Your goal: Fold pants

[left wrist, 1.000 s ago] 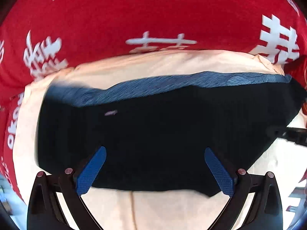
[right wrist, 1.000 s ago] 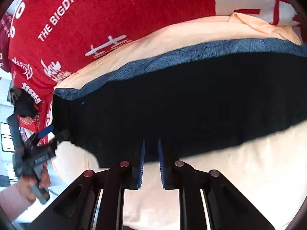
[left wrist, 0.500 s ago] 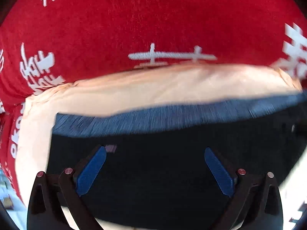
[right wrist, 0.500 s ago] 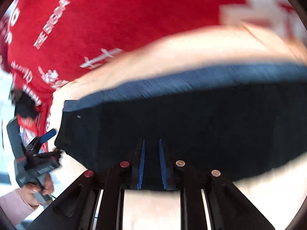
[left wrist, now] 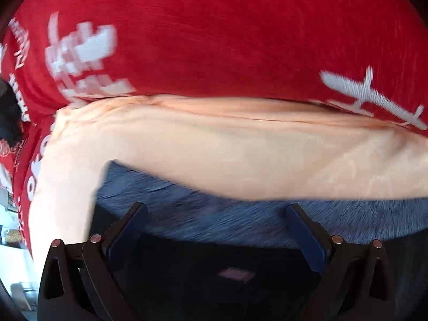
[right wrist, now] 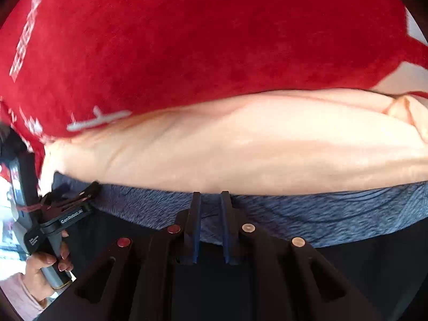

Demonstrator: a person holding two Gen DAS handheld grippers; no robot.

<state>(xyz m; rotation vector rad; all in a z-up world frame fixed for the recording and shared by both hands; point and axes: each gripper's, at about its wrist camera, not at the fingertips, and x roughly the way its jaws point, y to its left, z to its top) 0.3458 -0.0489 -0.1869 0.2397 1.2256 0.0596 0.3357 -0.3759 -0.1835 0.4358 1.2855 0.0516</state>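
The pants (left wrist: 187, 267) are black with a blue heathered waistband (left wrist: 214, 219) and lie flat on a peach cloth (left wrist: 214, 155). My left gripper (left wrist: 215, 208) is open, its wide-spread fingers over the waistband near the pants' left corner, nothing between them. In the right wrist view the same gripper (right wrist: 80, 195) sits at the waistband's left end, held by a hand (right wrist: 45, 264). My right gripper (right wrist: 210, 195) is almost shut, only a narrow gap between the pads, tips over the waistband (right wrist: 321, 214), gripping nothing that I can see.
A red blanket (left wrist: 214, 40) with white lettering lies beyond the peach cloth (right wrist: 240, 147) and fills the upper half of both views. A small pink label (left wrist: 235, 274) shows on the black fabric. The blanket's left edge drops off toward a bright room.
Both grippers have travelled across the black fabric from its near edge to the waistband and come lower. The left stays wide open, the right keeps its narrow gap.
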